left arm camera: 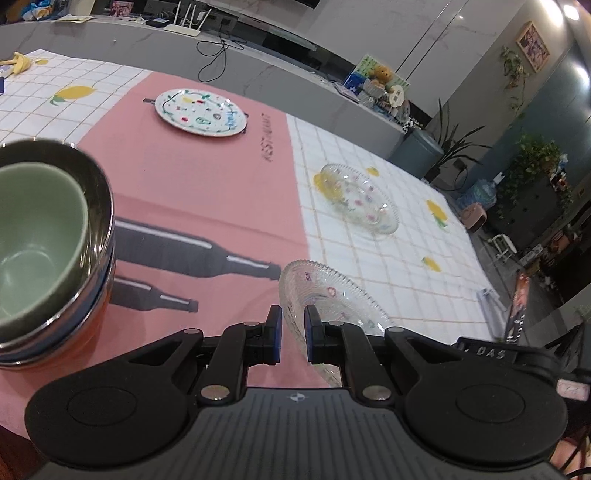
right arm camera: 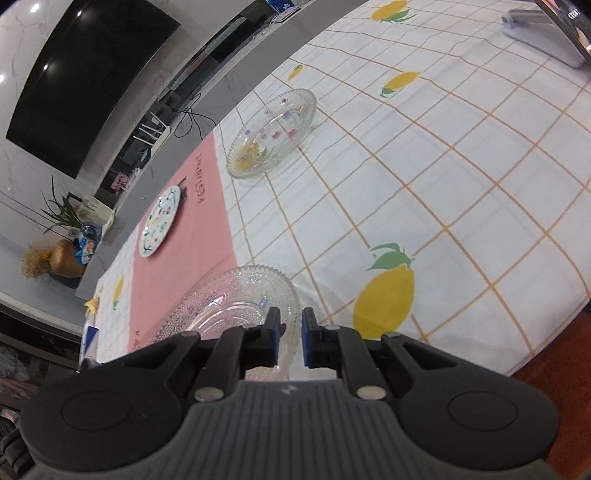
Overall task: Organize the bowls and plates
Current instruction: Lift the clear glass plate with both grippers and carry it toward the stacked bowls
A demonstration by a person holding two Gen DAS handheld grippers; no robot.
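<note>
A clear glass plate (left arm camera: pixel 332 295) is held at its rim by both grippers, lifted above the table. My left gripper (left arm camera: pixel 293 325) is shut on its near rim. My right gripper (right arm camera: pixel 290 334) is shut on the rim of the same glass plate (right arm camera: pixel 236 299). A second glass plate (left arm camera: pixel 360 197) with small flowers lies on the white checked cloth; it also shows in the right wrist view (right arm camera: pixel 273 133). A white painted plate (left arm camera: pixel 201 112) lies on the pink mat (left arm camera: pixel 207 192), also seen in the right wrist view (right arm camera: pixel 159 227). A green bowl (left arm camera: pixel 35 236) sits nested in stacked steel bowls (left arm camera: pixel 96 280) at the left.
A grey counter (left arm camera: pixel 258 70) with a router (left arm camera: pixel 183 26) and cables runs behind the table. A grey stand (right arm camera: pixel 543 37) sits at the far right of the cloth. The table's front edge (right arm camera: pixel 546 365) is near my right gripper.
</note>
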